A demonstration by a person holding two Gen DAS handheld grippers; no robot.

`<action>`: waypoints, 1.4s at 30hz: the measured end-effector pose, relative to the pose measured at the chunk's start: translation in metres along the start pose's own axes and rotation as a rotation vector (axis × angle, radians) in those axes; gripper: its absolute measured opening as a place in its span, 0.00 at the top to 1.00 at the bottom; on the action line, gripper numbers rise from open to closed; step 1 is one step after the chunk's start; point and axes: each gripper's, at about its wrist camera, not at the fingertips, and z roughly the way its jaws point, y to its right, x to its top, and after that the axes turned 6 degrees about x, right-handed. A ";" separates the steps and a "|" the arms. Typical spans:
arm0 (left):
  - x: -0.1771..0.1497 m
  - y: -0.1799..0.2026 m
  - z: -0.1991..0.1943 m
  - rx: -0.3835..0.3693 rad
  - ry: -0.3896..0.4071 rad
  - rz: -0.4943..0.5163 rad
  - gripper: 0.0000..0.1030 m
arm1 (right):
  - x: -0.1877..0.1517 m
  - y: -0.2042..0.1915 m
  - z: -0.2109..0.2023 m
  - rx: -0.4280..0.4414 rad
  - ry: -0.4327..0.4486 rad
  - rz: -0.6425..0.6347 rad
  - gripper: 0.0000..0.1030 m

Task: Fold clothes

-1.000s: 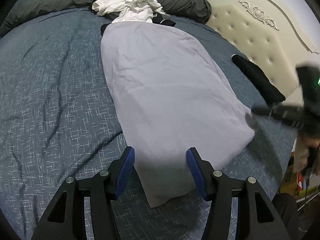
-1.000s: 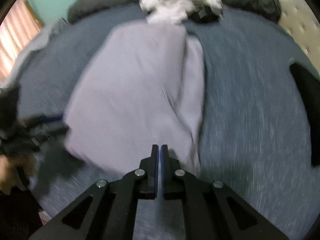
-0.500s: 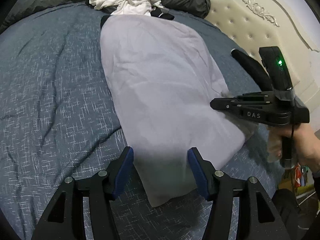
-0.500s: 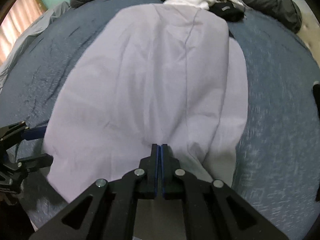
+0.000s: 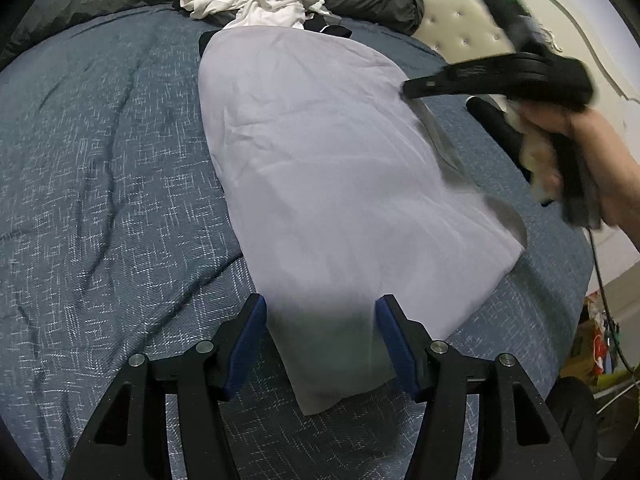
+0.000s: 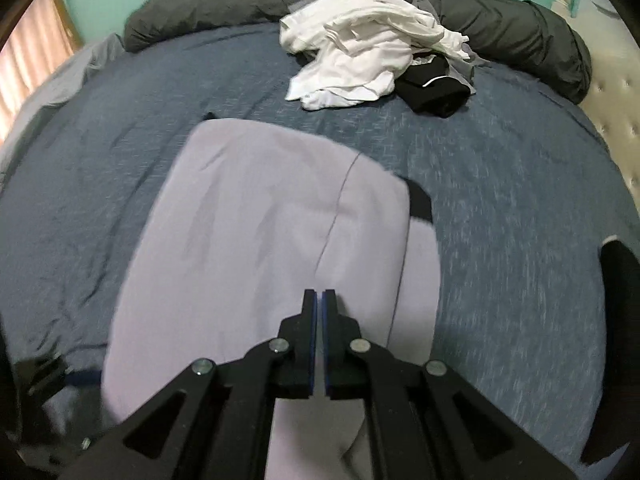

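Observation:
A pale lavender garment point(image 5: 332, 184) lies spread flat on the blue bedspread point(image 5: 100, 168); it also shows in the right wrist view point(image 6: 256, 240). My left gripper point(image 5: 320, 336) is open just above the garment's near edge, its blue pads on either side of the cloth. My right gripper point(image 6: 319, 300) is shut and raised above the garment, with no cloth visible between its pads. In the left wrist view the right gripper point(image 5: 408, 90) hangs over the garment's right edge, held by a hand.
A pile of white clothes point(image 6: 360, 64) and a black garment point(image 6: 432, 88) lie at the far side, before a rolled dark grey duvet point(image 6: 224, 4). A black item point(image 5: 500, 136) lies near the padded cream headboard point(image 5: 460, 24). The bed's edge is at the right.
My right gripper has lifted up and away from the garment's right side, still shut. The left gripper has stayed open at the near edge.

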 end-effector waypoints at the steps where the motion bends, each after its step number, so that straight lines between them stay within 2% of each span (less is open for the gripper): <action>1: 0.000 0.000 0.000 -0.005 -0.002 0.002 0.40 | -0.001 0.002 0.004 -0.007 -0.015 0.000 1.00; 11: 0.003 -0.005 -0.004 -0.035 -0.016 0.006 0.40 | -0.008 0.018 0.043 -0.072 -0.158 0.003 1.00; 16: 0.003 -0.005 -0.009 -0.039 -0.010 0.005 0.40 | 0.027 0.018 -0.003 -0.056 0.020 -0.011 1.00; 18: 0.003 -0.005 -0.011 -0.041 -0.007 0.006 0.40 | 0.041 0.017 -0.006 -0.055 0.045 -0.009 1.00; 20: 0.003 -0.005 -0.013 -0.042 -0.004 0.007 0.40 | 0.051 0.017 0.003 -0.055 0.023 -0.006 1.00; 24: 0.004 -0.005 -0.016 -0.047 -0.002 0.008 0.40 | 0.060 0.029 0.039 -0.120 -0.057 0.002 1.00; 27: 0.006 -0.007 -0.014 -0.055 -0.010 0.010 0.40 | 0.059 0.046 0.061 -0.122 -0.095 0.060 1.00; 31: 0.003 -0.010 -0.018 -0.060 -0.011 0.004 0.40 | 0.058 0.050 0.075 -0.129 -0.102 0.060 1.00; 33: 0.002 -0.014 -0.017 -0.058 -0.011 -0.006 0.40 | 0.059 0.050 0.074 -0.132 -0.106 0.054 1.00; 37: -0.001 -0.021 -0.022 -0.059 -0.002 -0.020 0.40 | 0.057 0.048 0.046 -0.119 -0.053 0.063 1.00; 42: -0.004 -0.024 -0.027 -0.060 0.026 -0.043 0.40 | 0.017 0.027 0.006 -0.027 -0.015 0.022 1.00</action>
